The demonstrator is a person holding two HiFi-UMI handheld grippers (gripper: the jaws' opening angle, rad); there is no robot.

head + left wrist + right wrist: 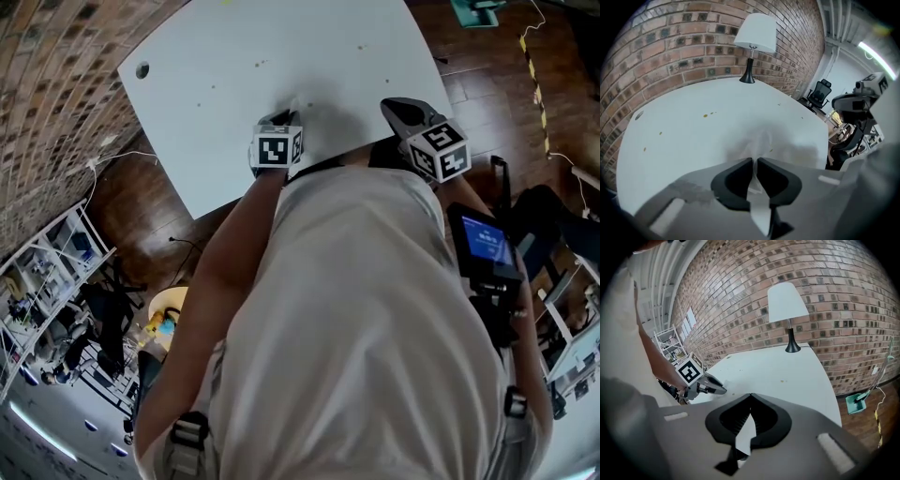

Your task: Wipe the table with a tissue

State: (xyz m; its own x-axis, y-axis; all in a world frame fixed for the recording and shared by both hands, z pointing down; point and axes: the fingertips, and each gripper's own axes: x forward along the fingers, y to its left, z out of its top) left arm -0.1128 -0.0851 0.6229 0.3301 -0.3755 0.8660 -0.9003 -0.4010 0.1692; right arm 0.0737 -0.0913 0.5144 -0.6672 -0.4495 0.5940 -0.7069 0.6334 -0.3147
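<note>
Tissue on table in grip of steeply down-tilted left tongs; right tongs together, empty.

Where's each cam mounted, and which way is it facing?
Head view: on the person's head, looking steeply down at the white table; shows torso, both arms, left hand-held gripper and right hand-held gripper.
Left gripper view: on the left hand-held gripper, looking along jaws shut on the tissue, across the table to the lamp and brick wall.
Right gripper view: on the right hand-held gripper, jaws together and empty, facing the same lamp; shows the person's left forearm.
Shared: both gripper views see lamp, wall and table.
</note>
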